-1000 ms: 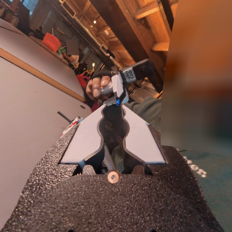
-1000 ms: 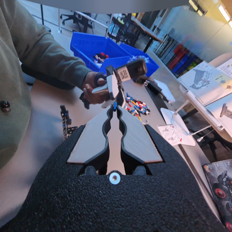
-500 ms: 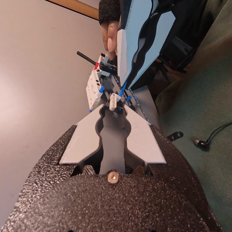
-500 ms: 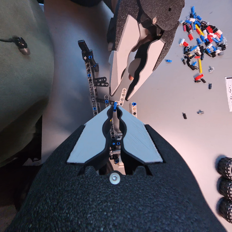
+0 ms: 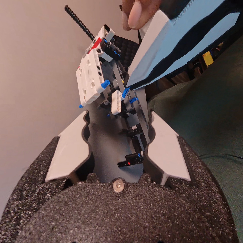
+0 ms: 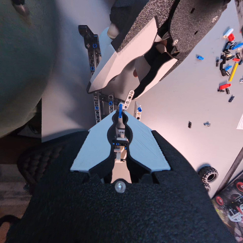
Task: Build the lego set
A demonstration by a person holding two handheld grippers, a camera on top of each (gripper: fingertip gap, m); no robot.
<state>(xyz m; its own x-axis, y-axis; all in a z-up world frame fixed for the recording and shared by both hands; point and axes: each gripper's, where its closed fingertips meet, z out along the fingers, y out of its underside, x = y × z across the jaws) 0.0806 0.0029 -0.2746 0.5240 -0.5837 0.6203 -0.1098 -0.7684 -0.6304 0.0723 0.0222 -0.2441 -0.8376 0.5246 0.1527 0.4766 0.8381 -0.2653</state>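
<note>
Pale and smooth, the surface [image 6: 171,105] carries a half-built lego model [image 5: 100,78] made of grey beams, black bits and a white panel with a red stripe. It lies near the edge of the surface, close to a person in a green top [image 5: 197,118].

The right tool [image 6: 120,111] has its two fingers pressed together at the tips, and they pinch a small blue pin [image 6: 120,111]. The pin sticks out past the tips and points at a short white beam [image 5: 116,103] on the model. From the other camera the pin's end looks like it touches that beam, but I cannot tell if it is pushed in. A thumb [image 5: 134,14] shows by the right tool's side.

The left tool [image 5: 118,118] is spread wide. The model's long grey beam [image 5: 139,118] runs between its fingers, close by the right-hand one. I cannot tell if that finger touches it. In the right wrist view the left tool comes in from above, and one of its tips sits over the far end of the white beam.

Off to the side lies a heap of loose pieces [image 6: 228,63] in blue, red, black and yellow. A few small bits sit alone nearer in. A black tyre [image 6: 208,174] sits near the surface's edge, and a box with a picture of a truck [image 6: 231,205] shows past that edge.
</note>
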